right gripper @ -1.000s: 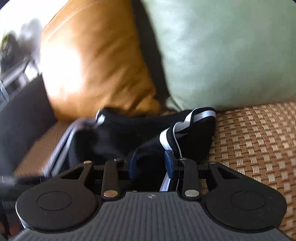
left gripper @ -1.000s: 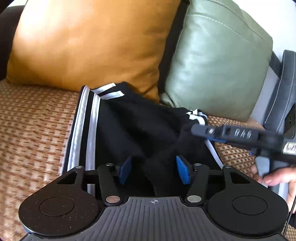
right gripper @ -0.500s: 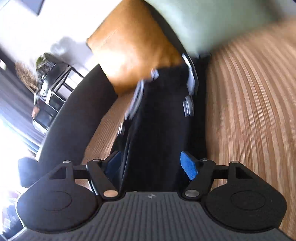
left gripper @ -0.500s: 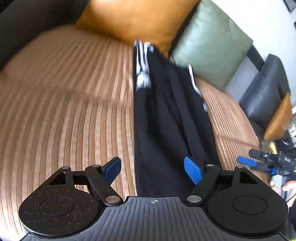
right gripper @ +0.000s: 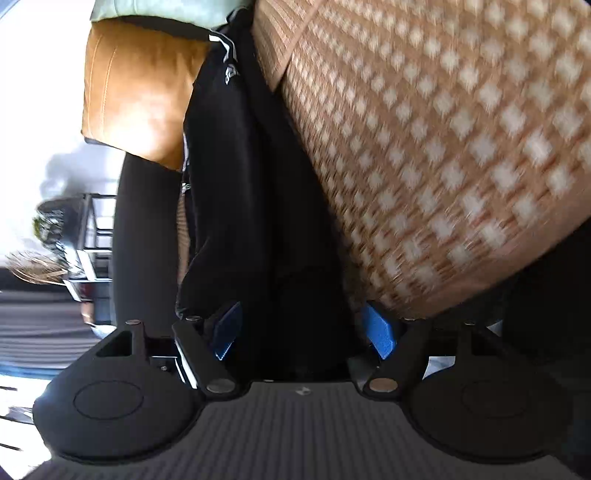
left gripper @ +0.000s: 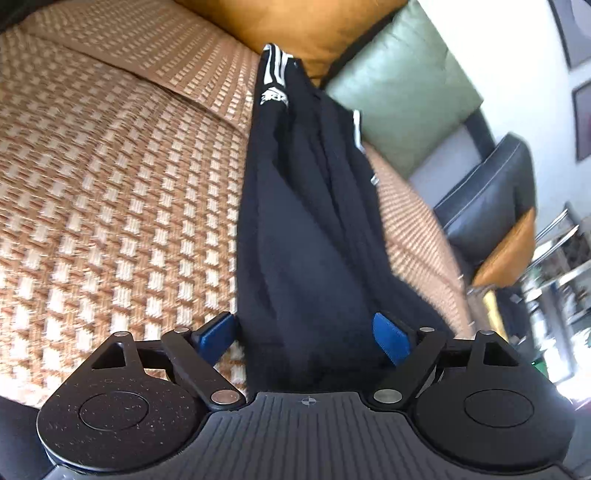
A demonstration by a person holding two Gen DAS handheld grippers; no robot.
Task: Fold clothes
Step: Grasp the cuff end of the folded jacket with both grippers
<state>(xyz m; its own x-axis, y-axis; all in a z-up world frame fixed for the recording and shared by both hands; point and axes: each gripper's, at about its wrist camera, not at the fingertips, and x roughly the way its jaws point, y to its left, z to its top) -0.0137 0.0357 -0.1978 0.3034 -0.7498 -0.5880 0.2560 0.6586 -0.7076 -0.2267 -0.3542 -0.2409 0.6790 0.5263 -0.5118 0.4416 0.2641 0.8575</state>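
Observation:
Black track pants (left gripper: 306, 221) with white side stripes lie stretched out on the woven sofa mat (left gripper: 110, 166). They run from the cushions at the back down to my left gripper (left gripper: 303, 332). That gripper is open, blue pads wide apart, with the near end of the dark cloth filling the gap between them. The right wrist view is tilted. There the pants (right gripper: 240, 166) run up to the cushions, and my right gripper (right gripper: 303, 328) is also open with the cloth lying between its pads. Neither gripper shows in the other's view.
An orange cushion (left gripper: 314, 26) and a green cushion (left gripper: 402, 88) lean at the sofa back, behind the striped end. A dark armchair (left gripper: 487, 199) stands to the right. The black sofa arm (right gripper: 147, 240) and a shelf unit (right gripper: 85, 236) lie left in the right wrist view.
A second ago both grippers were close to the cushions, pinching bunched cloth. Both have since opened wide and drawn back along the sofa. The pants now lie long between them and the cushions.

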